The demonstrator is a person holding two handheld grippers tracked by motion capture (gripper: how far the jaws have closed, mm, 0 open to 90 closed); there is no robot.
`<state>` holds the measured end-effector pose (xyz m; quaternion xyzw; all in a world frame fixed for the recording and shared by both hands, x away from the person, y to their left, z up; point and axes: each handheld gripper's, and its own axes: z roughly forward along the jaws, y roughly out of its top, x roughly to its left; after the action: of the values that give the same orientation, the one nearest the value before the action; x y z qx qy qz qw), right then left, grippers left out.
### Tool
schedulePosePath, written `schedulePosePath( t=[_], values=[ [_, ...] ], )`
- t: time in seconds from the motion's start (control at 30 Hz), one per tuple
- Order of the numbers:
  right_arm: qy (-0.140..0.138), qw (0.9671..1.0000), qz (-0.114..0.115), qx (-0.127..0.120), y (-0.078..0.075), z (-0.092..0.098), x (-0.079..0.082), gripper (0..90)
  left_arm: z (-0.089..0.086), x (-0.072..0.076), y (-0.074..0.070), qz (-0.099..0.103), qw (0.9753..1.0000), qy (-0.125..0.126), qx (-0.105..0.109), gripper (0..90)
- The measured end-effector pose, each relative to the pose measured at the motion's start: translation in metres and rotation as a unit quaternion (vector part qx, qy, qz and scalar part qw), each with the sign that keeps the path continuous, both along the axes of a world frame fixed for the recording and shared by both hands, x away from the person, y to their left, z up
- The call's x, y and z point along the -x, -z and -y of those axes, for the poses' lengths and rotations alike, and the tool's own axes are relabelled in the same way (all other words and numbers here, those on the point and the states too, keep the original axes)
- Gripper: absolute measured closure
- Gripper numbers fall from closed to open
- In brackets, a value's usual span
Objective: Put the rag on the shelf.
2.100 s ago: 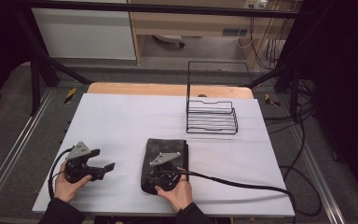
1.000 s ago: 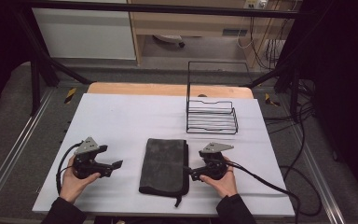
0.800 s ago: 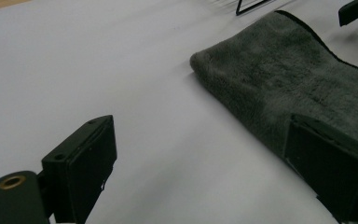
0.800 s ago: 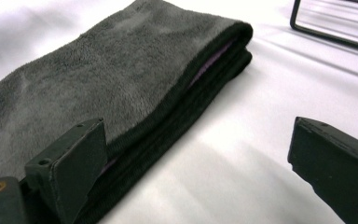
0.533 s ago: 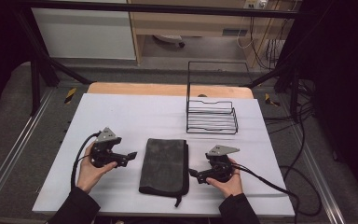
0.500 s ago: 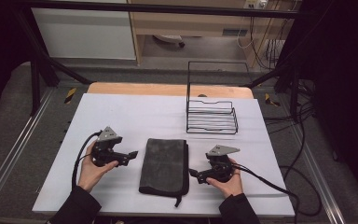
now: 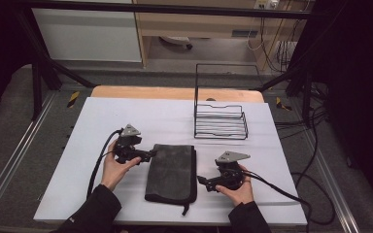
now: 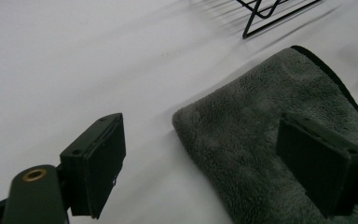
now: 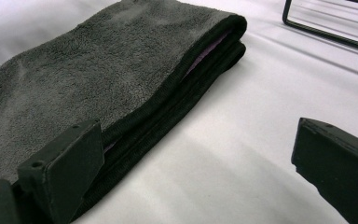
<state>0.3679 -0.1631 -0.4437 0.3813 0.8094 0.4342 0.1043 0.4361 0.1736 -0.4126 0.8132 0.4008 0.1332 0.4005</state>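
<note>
Flanking folded towel [image 7: 172, 172], left hand-held gripper [image 7: 150, 155] and right hand-held gripper [image 7: 200, 180], jaws apart

The left hand-held gripper [image 7: 151, 154] has moved in to the folded dark grey fleece towel's [image 7: 172, 171] far left corner; the right hand-held gripper [image 7: 201, 180] has left the towel for the bench beside it.

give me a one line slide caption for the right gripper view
Open right claw beside the bound edge of a folded grey towel on the white table, wire rack behind.
</note>
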Motion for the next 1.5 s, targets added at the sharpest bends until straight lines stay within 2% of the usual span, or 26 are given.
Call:
schedulePosePath(
  t=[0.07, 0.13, 0.23, 0.37, 0.43, 0.53, 0.73, 0.93, 1.17, 1.33, 1.5],
  values=[
    [0.001, 1.0000, 0.001, 0.001, 0.000, 0.000, 0.000, 3.0, 0.005, -0.005, 0.004, -0.009, 0.9999, -0.005, -0.004, 19.8],
    [0.001, 1.0000, 0.000, 0.002, 0.000, 0.000, 0.000, 3.0, 0.008, -0.009, 0.008, -0.023, 0.9996, -0.013, 0.006, 23.1],
    [0.000, 1.0000, -0.001, 0.000, 0.000, 0.000, 0.000, 3.1, 0.011, -0.014, 0.013, -0.039, 0.9990, -0.024, 0.005, 29.6],
    [0.000, 1.0000, -0.001, 0.002, 0.001, 0.000, 0.000, 3.1, 0.014, -0.018, 0.020, -0.052, 0.9983, -0.026, 0.001, 39.4],
    [0.000, 1.0000, -0.001, 0.001, 0.001, 0.000, 0.000, 3.1, 0.016, -0.020, 0.024, -0.062, 0.9977, -0.028, -0.008, 45.1],
    [0.000, 1.0000, -0.001, 0.002, 0.001, 0.000, 0.000, 3.1, 0.015, -0.022, 0.028, -0.081, 0.9964, -0.025, 0.000, 51.4],
    [0.004, 1.0000, -0.003, 0.001, 0.001, 0.000, -0.001, 3.1, 0.018, -0.020, 0.030, -0.082, 0.9963, -0.025, 0.001, 60.5],
    [0.012, 0.9999, -0.004, -0.008, -0.001, 0.000, -0.003, 3.4, 0.017, -0.021, 0.032, -0.097, 0.9949, -0.023, 0.014, 66.5],
    [0.037, 0.9988, -0.006, -0.032, -0.005, 0.000, -0.015, 3.8, 0.017, -0.020, 0.033, -0.097, 0.9947, -0.026, 0.021, 71.6],
    [0.038, 0.9991, -0.001, -0.018, -0.009, -0.013, -0.027, 1.5, 0.017, -0.018, 0.035, -0.090, 0.9952, -0.028, 0.027, 72.9],
    [0.054, 0.9984, 0.001, -0.020, -0.011, -0.030, -0.043, 3.7, 0.016, -0.019, 0.035, -0.091, 0.9952, -0.026, 0.027, 73.2]
  ],
)
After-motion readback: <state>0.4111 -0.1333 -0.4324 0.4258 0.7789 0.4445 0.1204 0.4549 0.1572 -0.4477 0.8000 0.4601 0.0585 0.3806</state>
